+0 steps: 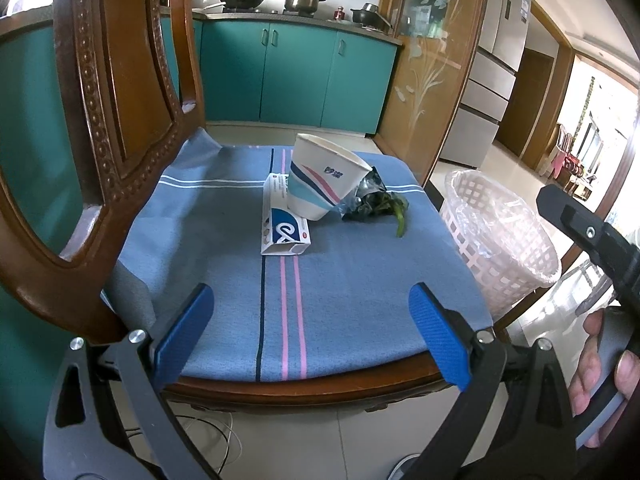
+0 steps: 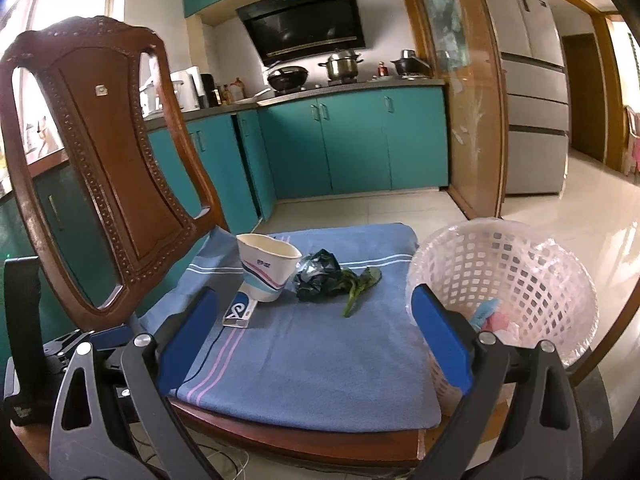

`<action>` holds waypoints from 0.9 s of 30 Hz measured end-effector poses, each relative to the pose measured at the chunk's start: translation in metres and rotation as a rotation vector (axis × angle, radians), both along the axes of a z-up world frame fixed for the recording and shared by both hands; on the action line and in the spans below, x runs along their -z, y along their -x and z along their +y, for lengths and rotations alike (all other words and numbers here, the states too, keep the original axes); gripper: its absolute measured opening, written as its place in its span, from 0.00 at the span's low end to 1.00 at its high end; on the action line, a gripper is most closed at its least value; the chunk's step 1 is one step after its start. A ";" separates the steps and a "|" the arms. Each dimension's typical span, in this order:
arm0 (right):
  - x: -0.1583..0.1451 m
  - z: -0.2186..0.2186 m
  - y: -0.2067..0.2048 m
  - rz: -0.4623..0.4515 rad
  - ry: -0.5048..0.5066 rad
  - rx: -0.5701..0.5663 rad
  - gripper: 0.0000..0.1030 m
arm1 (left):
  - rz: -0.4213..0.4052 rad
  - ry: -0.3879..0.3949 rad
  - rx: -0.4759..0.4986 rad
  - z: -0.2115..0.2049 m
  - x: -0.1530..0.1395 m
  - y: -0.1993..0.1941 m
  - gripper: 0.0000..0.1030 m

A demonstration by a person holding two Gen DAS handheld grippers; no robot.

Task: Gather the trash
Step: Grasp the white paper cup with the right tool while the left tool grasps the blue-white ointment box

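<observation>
Both tongs, left (image 1: 311, 320) and right (image 2: 316, 326), gape empty over the seat's front edge. Ahead lie the box (image 1: 282, 222), its long axis running away, the cup (image 1: 324, 178) tipped on it, then wrapper (image 1: 370, 184) and leaf (image 1: 394, 208). Right tongs seem nearer the bin (image 2: 516, 276), beside the chair (image 2: 104, 152).

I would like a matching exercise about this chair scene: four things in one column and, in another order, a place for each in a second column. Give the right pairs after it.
Things
1. paper cup
2. flat carton
3. green leaf
4. pink basket

Places
A. lying flat on the blue cloth, partly under the cup
B. beside the chair, not on the seat
C. tilted, resting on the carton
D. on the cloth next to the dark crumpled wrapper

Pairs: 1-C, 2-A, 3-D, 4-B
</observation>
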State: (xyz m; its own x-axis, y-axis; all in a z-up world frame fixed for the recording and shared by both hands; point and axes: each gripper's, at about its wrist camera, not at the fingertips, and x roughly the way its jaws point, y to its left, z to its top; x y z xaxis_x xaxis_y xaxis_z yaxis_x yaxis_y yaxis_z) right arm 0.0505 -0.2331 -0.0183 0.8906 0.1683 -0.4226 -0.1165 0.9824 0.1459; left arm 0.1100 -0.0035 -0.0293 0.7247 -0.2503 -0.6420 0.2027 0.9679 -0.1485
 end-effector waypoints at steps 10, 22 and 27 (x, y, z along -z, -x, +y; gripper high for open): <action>-0.007 0.035 -0.067 0.034 0.086 -0.236 0.92 | -0.011 0.022 -0.041 0.010 0.001 -0.012 0.95; 0.042 0.097 -0.227 0.296 0.273 -0.497 0.92 | 0.003 0.040 -0.073 0.026 0.000 -0.029 0.95; 0.063 0.100 -0.237 0.461 0.257 -0.570 0.31 | 0.020 0.046 -0.081 0.027 0.003 -0.034 0.95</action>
State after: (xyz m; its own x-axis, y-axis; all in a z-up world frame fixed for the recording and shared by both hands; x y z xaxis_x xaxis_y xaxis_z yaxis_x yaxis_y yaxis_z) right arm 0.2877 -0.1327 -0.0816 0.4202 0.3941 -0.8174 -0.5971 0.7983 0.0780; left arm 0.1439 0.0233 -0.0320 0.7305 -0.2209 -0.6462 0.1208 0.9731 -0.1962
